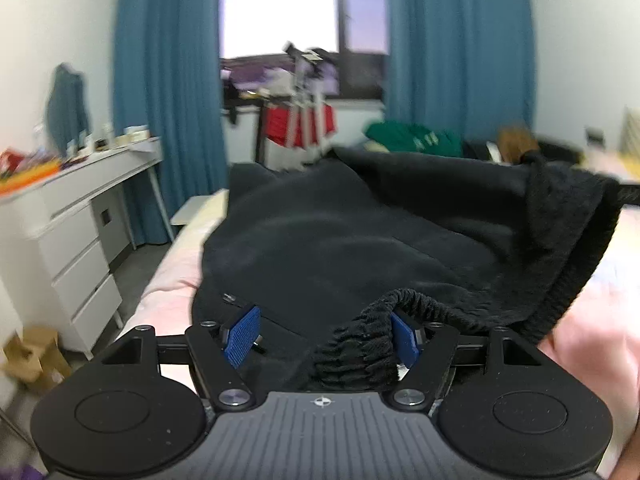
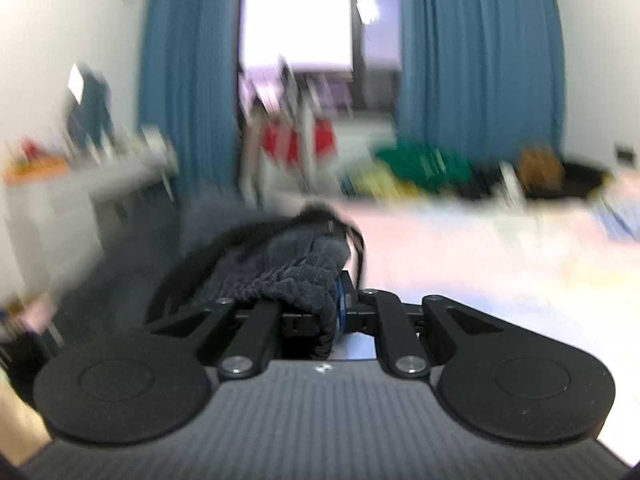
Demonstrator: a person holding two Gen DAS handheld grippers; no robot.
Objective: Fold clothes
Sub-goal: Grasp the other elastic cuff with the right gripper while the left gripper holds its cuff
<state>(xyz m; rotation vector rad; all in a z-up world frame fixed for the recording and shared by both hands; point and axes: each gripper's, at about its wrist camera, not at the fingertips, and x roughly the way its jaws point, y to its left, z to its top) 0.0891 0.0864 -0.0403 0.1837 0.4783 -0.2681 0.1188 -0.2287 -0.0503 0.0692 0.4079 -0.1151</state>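
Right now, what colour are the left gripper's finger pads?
Blue, textured pads, clearest in the left wrist view.

Left tool [image 1: 322, 340] jaws apart, blue pads [image 1: 242, 336] visible, ribbed hem of black fleece garment [image 1: 340, 248] bunched against right pad, garment spread over pink bed [image 1: 172, 280], far corner lifted at right, white desk [image 1: 80, 200] left, green garment [image 1: 412, 138] behind

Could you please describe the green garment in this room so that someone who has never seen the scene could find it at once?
Start at the window framed by blue curtains, then drop to the foot of the right-hand curtain. There, at the far end of the pink bed, beyond the black garment, lies the green garment in a crumpled heap. It is the only green thing among black, brown and red neighbours.
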